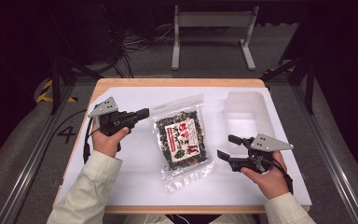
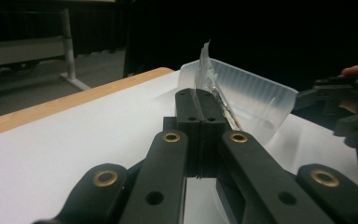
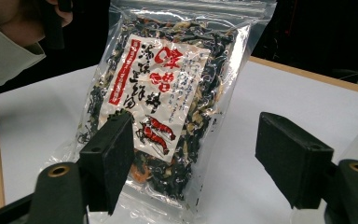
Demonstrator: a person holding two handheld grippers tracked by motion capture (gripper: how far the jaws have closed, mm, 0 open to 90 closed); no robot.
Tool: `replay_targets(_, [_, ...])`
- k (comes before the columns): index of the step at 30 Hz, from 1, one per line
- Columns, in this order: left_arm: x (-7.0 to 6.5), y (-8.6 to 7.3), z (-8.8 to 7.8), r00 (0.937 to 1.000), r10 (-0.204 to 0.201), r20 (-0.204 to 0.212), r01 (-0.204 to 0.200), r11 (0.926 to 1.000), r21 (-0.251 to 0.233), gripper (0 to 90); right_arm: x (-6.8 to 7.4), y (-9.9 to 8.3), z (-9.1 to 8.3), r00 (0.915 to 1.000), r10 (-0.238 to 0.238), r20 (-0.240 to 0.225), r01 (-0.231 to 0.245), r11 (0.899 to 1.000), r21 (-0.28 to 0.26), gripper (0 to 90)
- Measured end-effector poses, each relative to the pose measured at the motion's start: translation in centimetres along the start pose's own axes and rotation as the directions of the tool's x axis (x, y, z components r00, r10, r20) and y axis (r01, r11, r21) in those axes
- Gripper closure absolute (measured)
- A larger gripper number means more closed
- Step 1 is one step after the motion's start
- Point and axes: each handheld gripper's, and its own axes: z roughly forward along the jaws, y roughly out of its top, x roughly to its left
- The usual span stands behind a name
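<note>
Pinching the top left corner of the clear snack bag (image 1: 182, 136) with my left gripper (image 1: 143, 112), jaws fully closed on the plastic strip, which is sticking up between them in the left gripper view (image 2: 206, 70). The bag is lying mid-table on the white sheet (image 1: 135, 168), its far edge tilting upward, with the translucent tray (image 1: 248, 112) just to its right. My right gripper (image 1: 227, 147) is hovering wide open near the bag's lower right corner, gripping nothing, jaws pointing at the bag in the right gripper view (image 3: 168, 107).
</note>
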Motion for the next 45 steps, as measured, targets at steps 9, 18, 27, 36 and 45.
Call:
replay_targets(9, [-1.8, 0.9, -0.6, 0.9977, 0.055, 0.039, -0.055, 0.9983, -0.022, 90.0, -0.7, 1.0, 1.8, 0.9999, 0.006, -0.011, -0.006, 1.000, 0.017, 24.4])
replay_targets(18, [-3.5, 1.3, -1.1, 0.9941, 0.085, 0.067, -0.083, 0.9958, -0.038, 90.0, -1.3, 1.6, 3.7, 0.9996, -0.006, -0.026, 0.007, 0.998, 0.056, 20.1])
replay_targets(27, [-4.9, 1.6, -1.5, 0.9888, 0.122, 0.086, -0.118, 0.9917, -0.049, 90.0, -2.1, 1.9, 6.2, 0.9953, 0.001, -0.097, 0.005, 0.998, 0.069, 19.3])
replay_targets(36, [-5.7, 1.7, -1.6, 0.9854, 0.137, 0.101, -0.133, 0.9899, -0.050, 90.0, -1.9, 1.6, 7.7, 0.9878, -0.008, -0.156, 0.020, 0.997, 0.080, 19.3])
replay_targets(45, [-5.3, 1.7, -1.8, 0.9888, 0.126, 0.079, -0.123, 0.9915, -0.041, 90.0, -1.5, 2.0, 8.6, 0.9737, -0.029, -0.226, 0.055, 0.992, 0.110, 32.0])
